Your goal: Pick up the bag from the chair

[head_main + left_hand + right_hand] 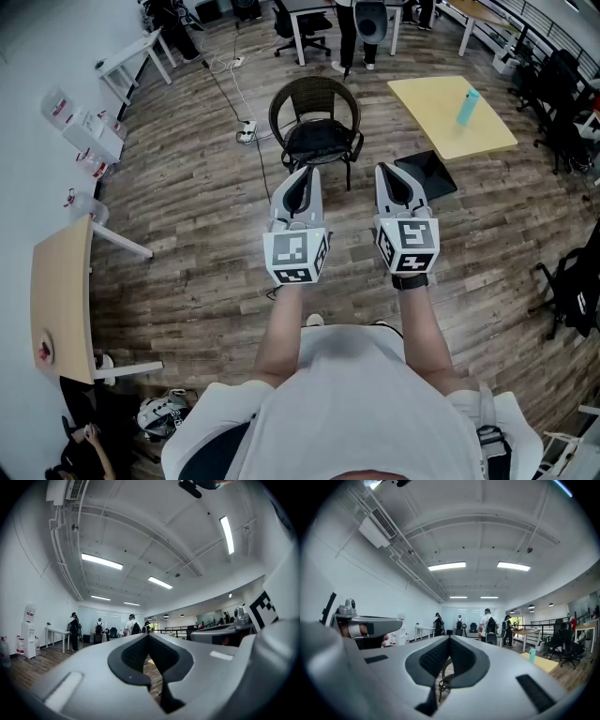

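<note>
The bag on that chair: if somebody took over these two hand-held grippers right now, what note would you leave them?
Left gripper: jaws together, nothing between them.
Right gripper: the same, shut and empty.
Bag: dark, lying on the seat of the wicker chair, ahead of both grippers; neither touches it.
Done: nothing yet.
Left: move closer, open a gripper, close it on the bag and lift it off the seat.

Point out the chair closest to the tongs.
The brown wicker chair mid-floor, with the dark bag on its seat. The others are black office chairs out at the room's edges.
</note>
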The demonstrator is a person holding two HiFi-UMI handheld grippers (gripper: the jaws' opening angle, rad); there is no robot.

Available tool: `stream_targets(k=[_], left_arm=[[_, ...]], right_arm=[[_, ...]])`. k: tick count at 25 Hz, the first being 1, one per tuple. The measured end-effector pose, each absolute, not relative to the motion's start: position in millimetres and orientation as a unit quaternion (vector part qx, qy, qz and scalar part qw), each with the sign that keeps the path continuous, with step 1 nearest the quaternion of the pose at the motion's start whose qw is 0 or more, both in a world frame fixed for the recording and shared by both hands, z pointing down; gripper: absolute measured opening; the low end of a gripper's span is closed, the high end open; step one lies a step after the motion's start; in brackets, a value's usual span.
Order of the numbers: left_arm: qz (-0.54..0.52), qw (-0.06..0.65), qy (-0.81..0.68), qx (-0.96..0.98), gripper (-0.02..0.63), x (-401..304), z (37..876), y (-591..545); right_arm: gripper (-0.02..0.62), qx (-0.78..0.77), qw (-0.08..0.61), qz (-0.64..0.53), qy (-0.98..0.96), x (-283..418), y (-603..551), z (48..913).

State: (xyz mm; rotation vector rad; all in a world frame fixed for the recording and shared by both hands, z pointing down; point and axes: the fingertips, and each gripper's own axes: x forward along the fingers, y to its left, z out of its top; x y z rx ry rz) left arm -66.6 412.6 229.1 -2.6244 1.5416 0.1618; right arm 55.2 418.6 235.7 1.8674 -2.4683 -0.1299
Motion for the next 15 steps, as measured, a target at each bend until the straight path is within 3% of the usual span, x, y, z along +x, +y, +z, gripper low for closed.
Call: stream_targets(k=[15], left_arm=[[0.043,0.044,0.526,-0.848,0.009,-109,244,367]], right_arm=[[0.008,0.603,0.007,-0.034,-0.797,22,375,241]])
